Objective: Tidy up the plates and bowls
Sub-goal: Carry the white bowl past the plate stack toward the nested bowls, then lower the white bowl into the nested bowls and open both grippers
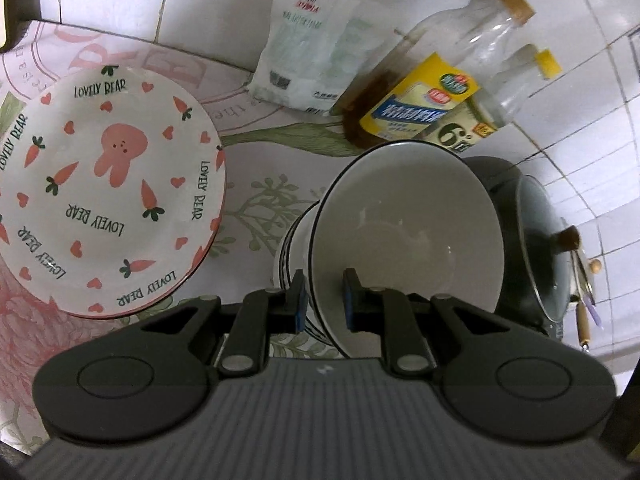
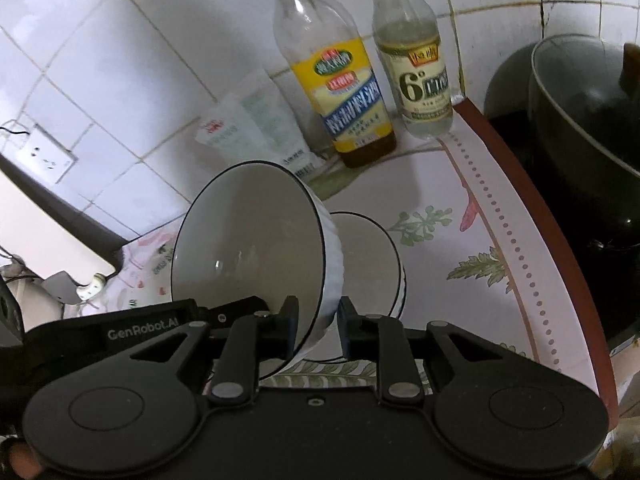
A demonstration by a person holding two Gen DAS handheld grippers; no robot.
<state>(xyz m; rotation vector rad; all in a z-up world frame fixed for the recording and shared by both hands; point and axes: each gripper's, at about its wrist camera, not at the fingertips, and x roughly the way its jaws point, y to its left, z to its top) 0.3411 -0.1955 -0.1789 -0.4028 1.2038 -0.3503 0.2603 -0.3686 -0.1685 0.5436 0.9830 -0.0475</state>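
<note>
My left gripper [image 1: 325,302] is shut on the lower rim of a white bowl [image 1: 404,232] with a thin black edge, held tilted above the cloth. A second bowl [image 1: 290,248] with black stripes shows just behind it on the left. In the right wrist view my right gripper [image 2: 318,320] straddles the wall of the tilted bowl [image 2: 248,248], its pads slightly off the wall. The left gripper's black housing [image 2: 140,334] reaches that same rim from the left. The other bowl [image 2: 368,264] stands behind it. A rabbit-and-carrot plate [image 1: 108,184] lies on the left.
An oil bottle [image 2: 344,92], a vinegar bottle [image 2: 420,80] and a plastic packet [image 2: 248,128] stand against the tiled wall. A dark lidded pot [image 2: 580,120] sits beyond the table's red edge [image 2: 560,260] on the right. The flowered cloth [image 2: 460,220] covers the table.
</note>
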